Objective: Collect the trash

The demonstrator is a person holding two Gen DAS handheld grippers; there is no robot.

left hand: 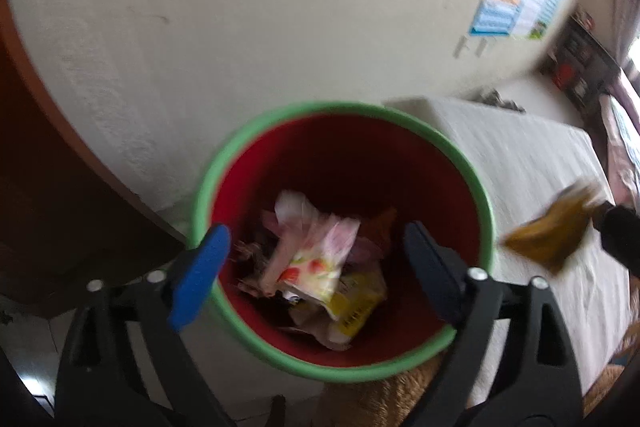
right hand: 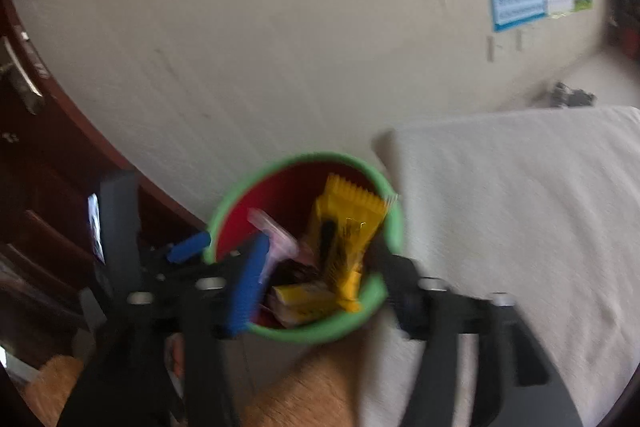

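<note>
1. Red inside and green at the rim, the bin [left hand: 476,183] fills the middle of the left wrist view, standing between a dark wooden cabinet [left hand: 48,195] and a white-covered bed [left hand: 532,163].
2. The left gripper [left hand: 316,259] hangs over the bin mouth with its blue pads spread wide and nothing between them. Below them lie a pink-and-white wrapper [left hand: 316,247] and a yellow packet [left hand: 356,303], so part of the collecting looks done.
3. At the right edge of the same view a brownish-yellow wrapper [left hand: 548,231], blurred, sits at the tip of the other gripper, outside the rim over the bed.
4. In the right wrist view the right gripper [right hand: 316,279] points down at the bin [right hand: 396,227]. Its jaws stand apart, one blue pad at the near rim.
5. A yellow wrapper [right hand: 348,239] stands upright between those jaws, in line with the bin mouth. Blur hides whether a pad touches it or whether it is falling free; the wide gap suggests release.
6. Judging by this, one more piece is about to join the rest. Whether trash is left elsewhere cannot be told; the visible bed looks bare.
</note>
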